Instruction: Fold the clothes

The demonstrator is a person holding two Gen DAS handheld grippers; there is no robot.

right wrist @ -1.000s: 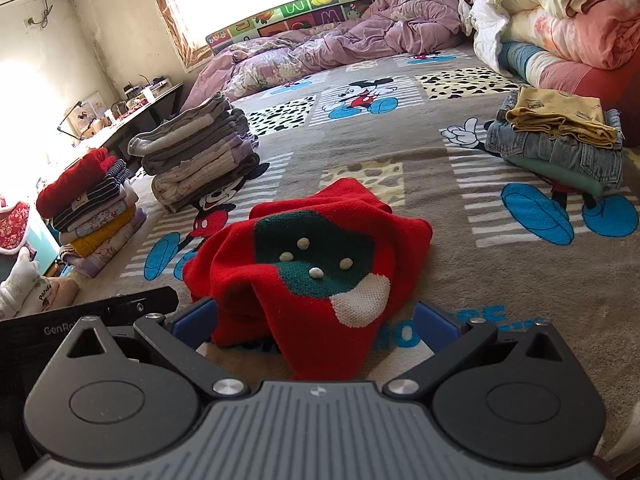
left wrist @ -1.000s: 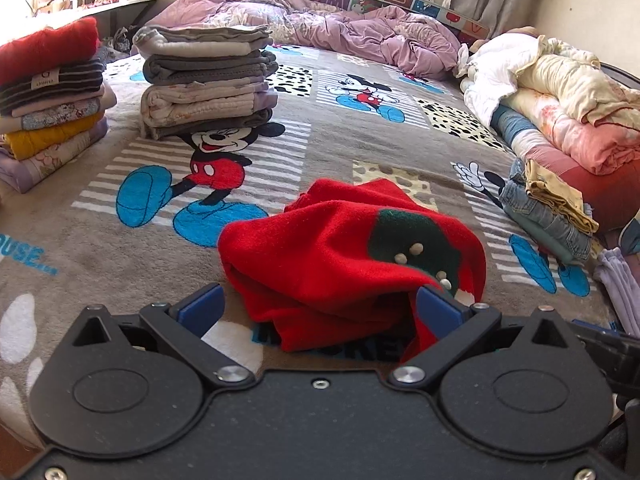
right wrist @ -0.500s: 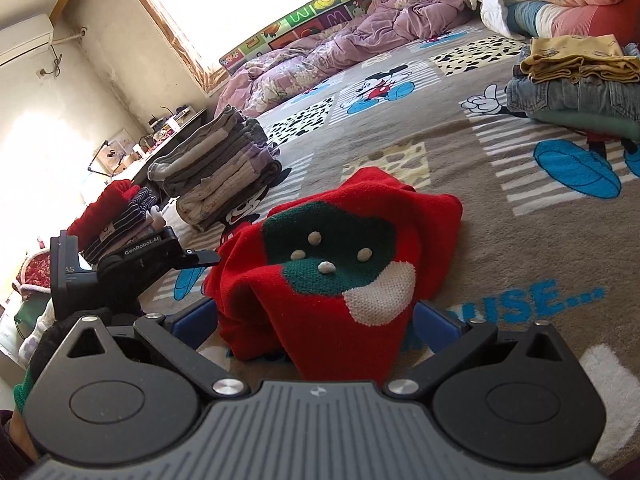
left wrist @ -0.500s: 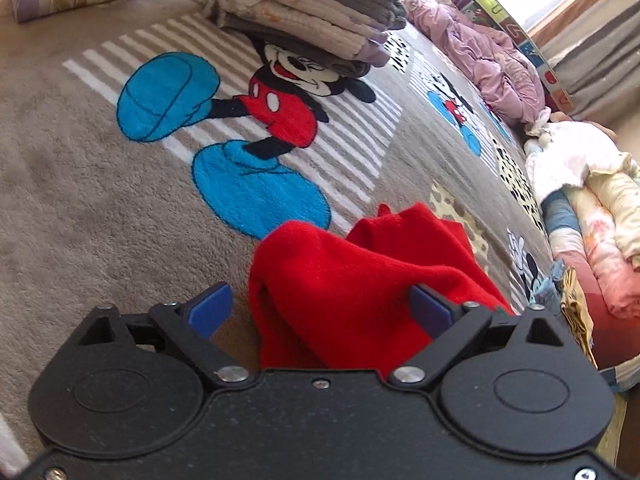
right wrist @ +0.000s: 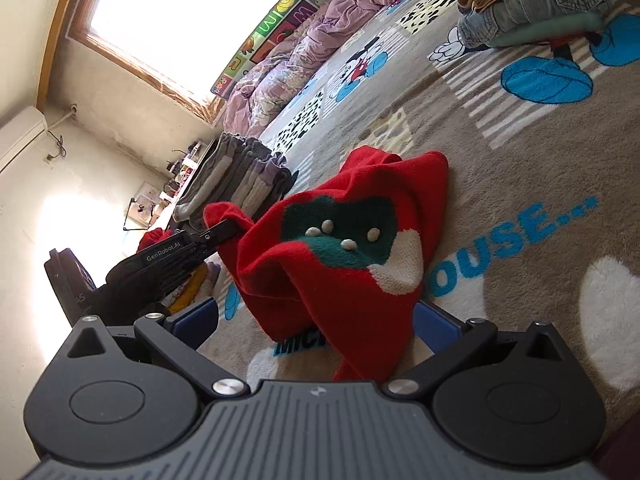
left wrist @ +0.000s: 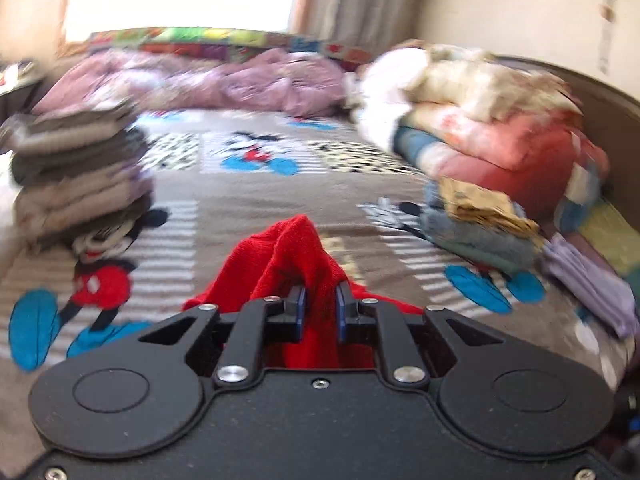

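- Your left claw (left wrist: 319, 309) is closing, pads nearly together, with a fold of the red sweater (right wrist: 352, 256) pinched between them; in the right view the same claw (right wrist: 236, 227) grips the sweater's left edge and holds it up off the bed.
- Your right claw (right wrist: 316, 322) is spread wide, blue pads either side of the sweater's near hem; cloth lies between them, but the pads are not pressing it.
- Sweater sits crumpled in the middle of the bed, on the grey cartoon-mouse blanket (right wrist: 540, 168), just ahead of both claws. Green patch with small white beads and a white patch face up.
- Left view is motion-blurred; details far back are soft.
- Folded grey and beige stack (left wrist: 80, 176) is left of the sweater, well apart in the left view; in the right view the same stack (right wrist: 236, 176) is behind the lifted edge.
- Folded jeans with a mustard piece on top (right wrist: 532, 4) are far right on the blanket, well apart from the sweater.
- Purple duvet (right wrist: 320, 36) is bunched along the far side of the bed under the window (right wrist: 180, 12).
- Pile of pink and cream bedding (left wrist: 492, 128) is at the right edge, by the wall.
- Another stack with a red top piece (right wrist: 154, 236) is just visible behind your left claw; mostly hidden.
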